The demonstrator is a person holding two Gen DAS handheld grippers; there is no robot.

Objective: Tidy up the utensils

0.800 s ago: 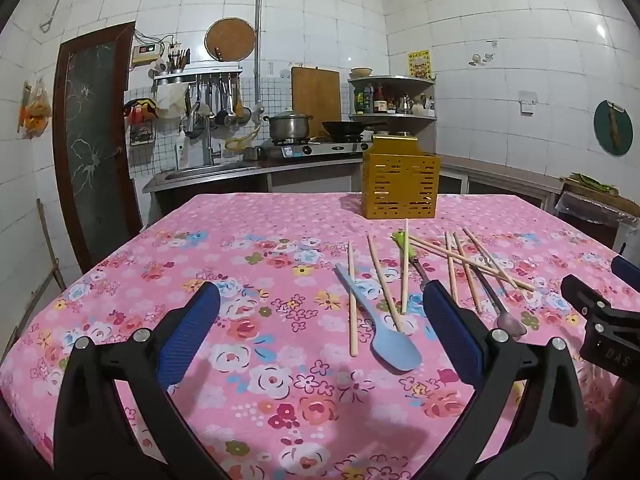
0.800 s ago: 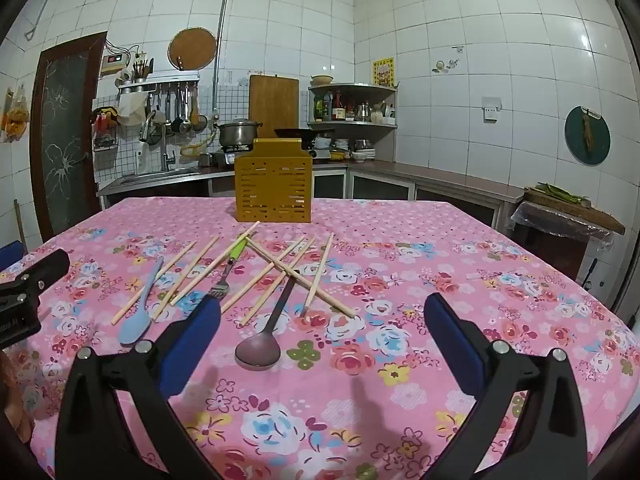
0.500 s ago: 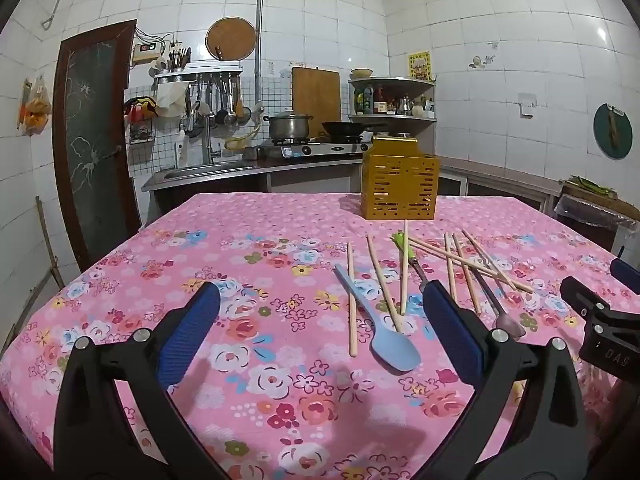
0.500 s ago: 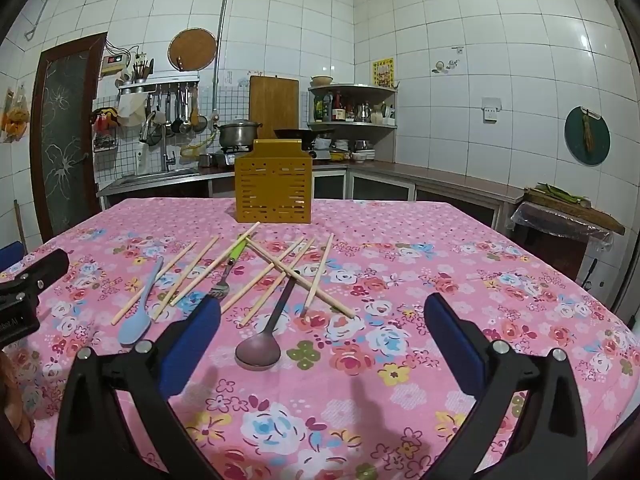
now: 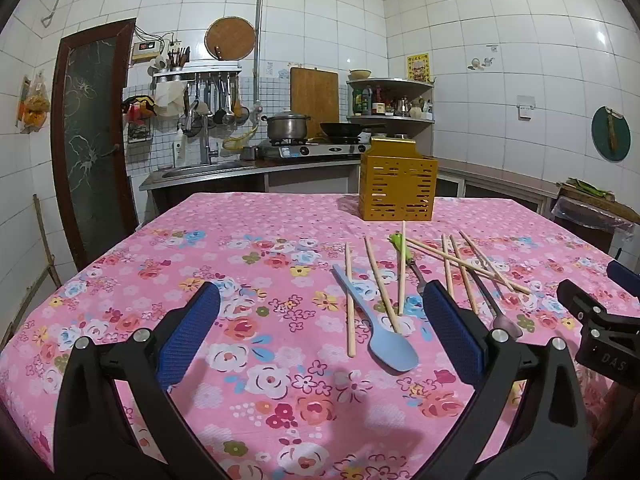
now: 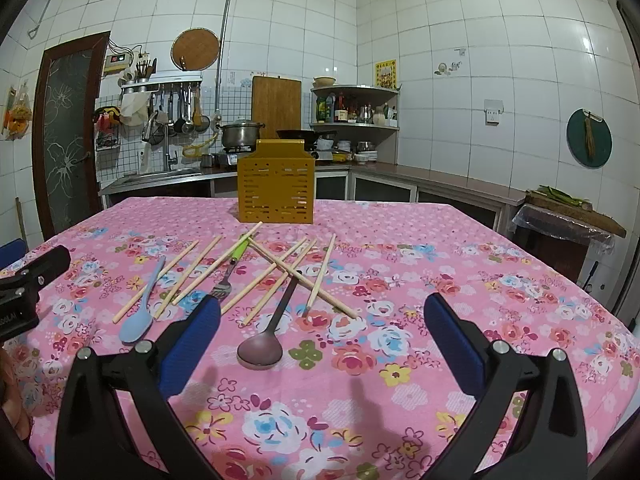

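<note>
Left gripper (image 5: 320, 320): jaws spread wide, blue pads empty, held above the near edge of the tabletop (image 5: 248, 268), tilted slightly down. Right gripper (image 6: 322, 324): jaws likewise fully apart, nothing between them, same slight downward tilt. Neither gripper touches any utensil.

Utensils lie loose on the pink floral tablecloth, mid-table. A light blue spoon (image 5: 386, 340) lies nearest the left gripper, bowl toward the camera, with 1 wooden chopstick (image 5: 350, 300) just beside it on its left and another crossing its handle. A fork with a green handle (image 6: 234, 270) lies among the chopsticks, tines toward the near edge. A dark maroon spoon (image 6: 262, 350) lies in front of the right gripper, its handle running under crossed chopsticks (image 6: 296, 274). Further chopsticks are scattered and overlapping; an exact count cannot be confirmed.

A yellow slotted utensil holder (image 6: 276, 192) stands upright behind the utensils, apart from them.

Writing: the body of the right gripper, seen at the right edge of the left wrist view, bears the letters "DAS" (image 5: 608, 364). A yellow wall poster (image 6: 385, 74) carries print too small to read.
</note>
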